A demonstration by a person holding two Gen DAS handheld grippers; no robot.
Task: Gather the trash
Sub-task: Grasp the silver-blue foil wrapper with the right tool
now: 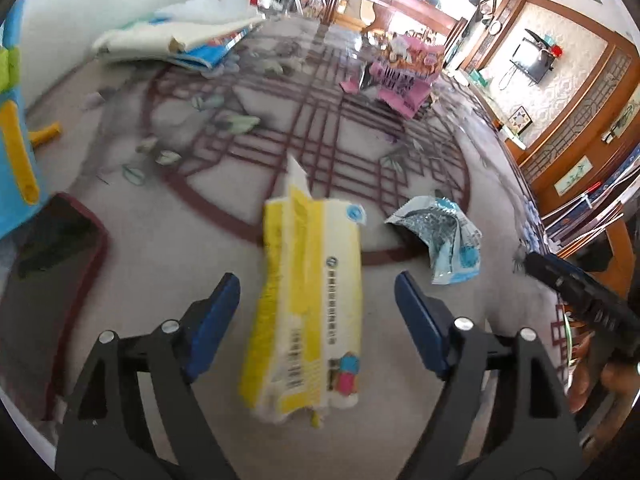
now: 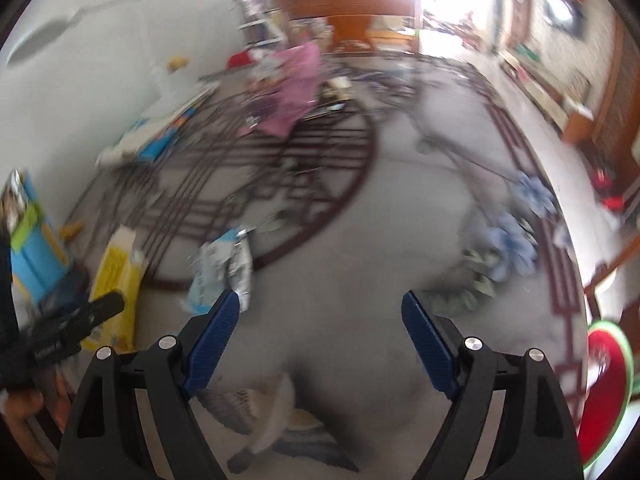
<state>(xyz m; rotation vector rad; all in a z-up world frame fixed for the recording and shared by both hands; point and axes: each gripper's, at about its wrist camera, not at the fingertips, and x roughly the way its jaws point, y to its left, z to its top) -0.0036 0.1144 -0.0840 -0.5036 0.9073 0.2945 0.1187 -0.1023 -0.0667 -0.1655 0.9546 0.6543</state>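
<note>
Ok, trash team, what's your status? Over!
Both tools open: left tool straddles yellow tissue pack, right tool empty. Crumpled silver-blue wrapper beside. Nothing blocking.

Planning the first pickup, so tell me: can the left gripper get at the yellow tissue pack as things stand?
Probably yes. The left gripper is open, its fingers either side of the yellow tissue pack, nothing between them.

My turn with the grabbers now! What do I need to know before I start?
Left gripper: open, lined up over the yellow tissue pack on the carpet, which lies between its fingers, not gripped.
Right gripper: open, holding nothing, with the crumpled blue-silver wrapper just past its left fingertip.
Done: nothing is picked up yet, as far as the views show.
Left: probably close on the tissue pack, then grab the wrapper. No bin is visible.
</note>
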